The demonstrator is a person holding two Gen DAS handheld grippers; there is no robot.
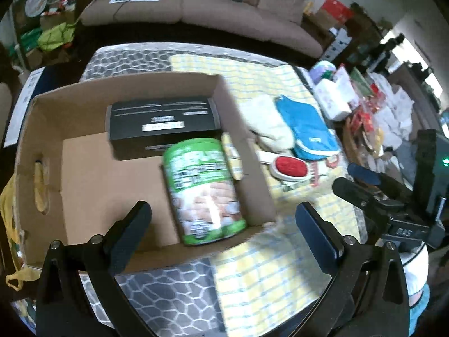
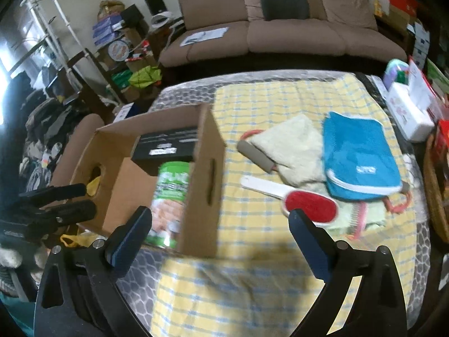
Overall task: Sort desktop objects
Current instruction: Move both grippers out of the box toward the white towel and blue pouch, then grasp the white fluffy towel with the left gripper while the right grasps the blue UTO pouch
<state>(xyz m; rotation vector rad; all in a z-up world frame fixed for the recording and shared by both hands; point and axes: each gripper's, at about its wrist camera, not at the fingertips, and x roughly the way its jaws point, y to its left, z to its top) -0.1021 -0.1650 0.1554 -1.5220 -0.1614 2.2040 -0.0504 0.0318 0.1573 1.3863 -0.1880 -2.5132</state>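
Left gripper at the bottom of its own view, fingers spread wide, nothing between them. Right gripper at the bottom of its own view, fingers also spread wide and empty.

Left of centre, open cardboard box on the bench with yellow checked cloth. Inside the box, green canister lying on its side, label too blurred to read. Behind it, touching, black carton with white label strip, writing too small to read.

Right of the box, on the cloth: lint brush with red pad and white handle, cream cloth, blue pouch with small white logo, not readable. Brown sofa at the top of the frame.
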